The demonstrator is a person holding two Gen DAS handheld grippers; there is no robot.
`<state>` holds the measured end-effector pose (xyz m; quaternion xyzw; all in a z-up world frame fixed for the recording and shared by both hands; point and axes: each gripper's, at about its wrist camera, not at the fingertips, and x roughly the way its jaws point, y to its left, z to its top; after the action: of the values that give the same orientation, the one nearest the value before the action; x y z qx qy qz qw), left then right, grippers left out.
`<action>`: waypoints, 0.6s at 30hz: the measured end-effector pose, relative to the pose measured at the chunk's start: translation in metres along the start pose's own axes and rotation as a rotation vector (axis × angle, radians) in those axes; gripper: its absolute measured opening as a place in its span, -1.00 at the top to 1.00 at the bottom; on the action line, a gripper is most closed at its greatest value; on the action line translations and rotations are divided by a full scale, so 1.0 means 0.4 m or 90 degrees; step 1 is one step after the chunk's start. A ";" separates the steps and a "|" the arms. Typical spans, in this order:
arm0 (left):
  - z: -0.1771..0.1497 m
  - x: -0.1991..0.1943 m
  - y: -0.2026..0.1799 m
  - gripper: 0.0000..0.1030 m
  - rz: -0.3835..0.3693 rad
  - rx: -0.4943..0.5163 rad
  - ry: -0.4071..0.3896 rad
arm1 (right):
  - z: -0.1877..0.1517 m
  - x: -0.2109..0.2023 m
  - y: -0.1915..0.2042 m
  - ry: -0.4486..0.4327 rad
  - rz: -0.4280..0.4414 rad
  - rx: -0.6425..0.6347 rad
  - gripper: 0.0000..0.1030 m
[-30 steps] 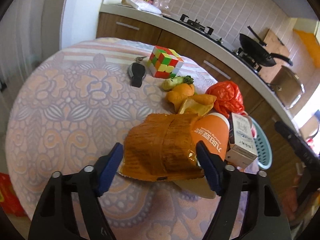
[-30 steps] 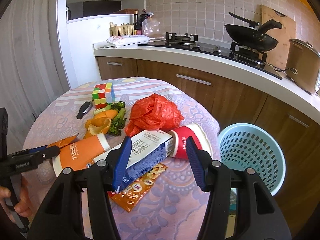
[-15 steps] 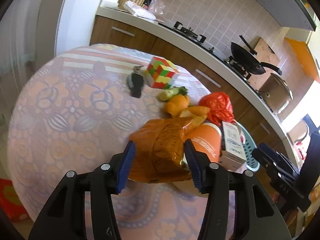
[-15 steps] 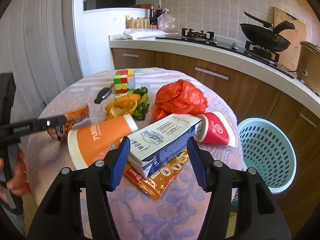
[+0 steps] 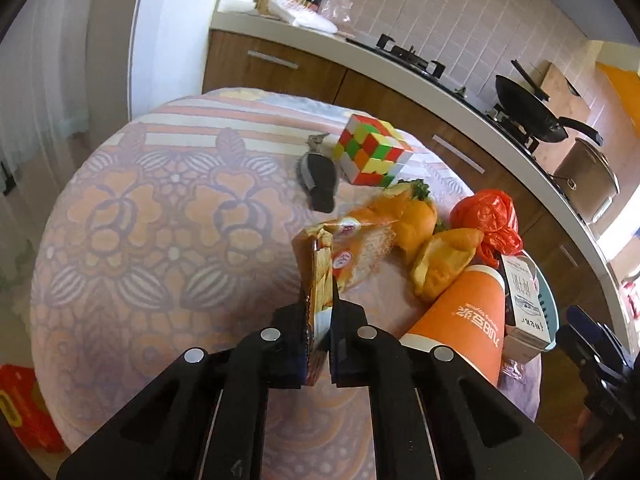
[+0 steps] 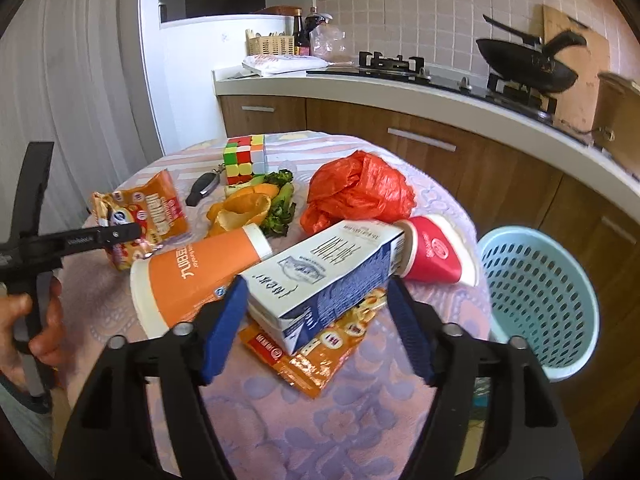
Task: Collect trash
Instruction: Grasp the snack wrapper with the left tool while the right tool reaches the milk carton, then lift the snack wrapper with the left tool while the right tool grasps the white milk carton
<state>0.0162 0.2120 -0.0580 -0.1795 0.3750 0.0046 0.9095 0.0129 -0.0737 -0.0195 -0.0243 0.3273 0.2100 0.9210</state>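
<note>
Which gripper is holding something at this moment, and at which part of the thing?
The left gripper is shut on the orange snack packet, pinching its near edge. The right gripper is open around the milk carton, holding nothing.

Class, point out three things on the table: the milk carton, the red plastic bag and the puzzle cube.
milk carton (image 6: 320, 268), right wrist view, printed upper face.
red plastic bag (image 6: 360, 196), right wrist view, crumpled middle.
puzzle cube (image 5: 370, 150), left wrist view, top face.
</note>
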 end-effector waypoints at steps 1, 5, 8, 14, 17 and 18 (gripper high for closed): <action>-0.006 -0.003 -0.009 0.91 -0.004 0.006 -0.012 | -0.003 0.008 0.005 0.006 0.001 -0.002 -0.36; -0.018 0.004 -0.026 0.91 0.010 0.020 -0.020 | -0.014 0.040 0.031 0.032 -0.009 -0.028 -0.36; -0.020 0.012 -0.025 0.91 0.014 0.021 -0.015 | -0.023 0.046 0.015 0.041 -0.043 -0.034 -0.35; -0.025 0.010 -0.024 0.91 0.007 0.022 -0.020 | -0.036 0.002 -0.096 0.034 -0.077 0.017 -0.33; -0.026 0.008 -0.026 0.91 0.008 0.023 -0.022 | -0.039 -0.013 -0.132 0.036 -0.081 0.040 -0.33; -0.025 0.009 -0.025 0.91 0.008 0.023 -0.021 | -0.038 -0.018 -0.130 0.036 -0.073 0.046 -0.33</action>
<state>0.0133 0.1986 -0.0638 -0.1608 0.3607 0.0064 0.9187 0.0198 -0.1267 -0.0317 -0.0158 0.3585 0.1445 0.9222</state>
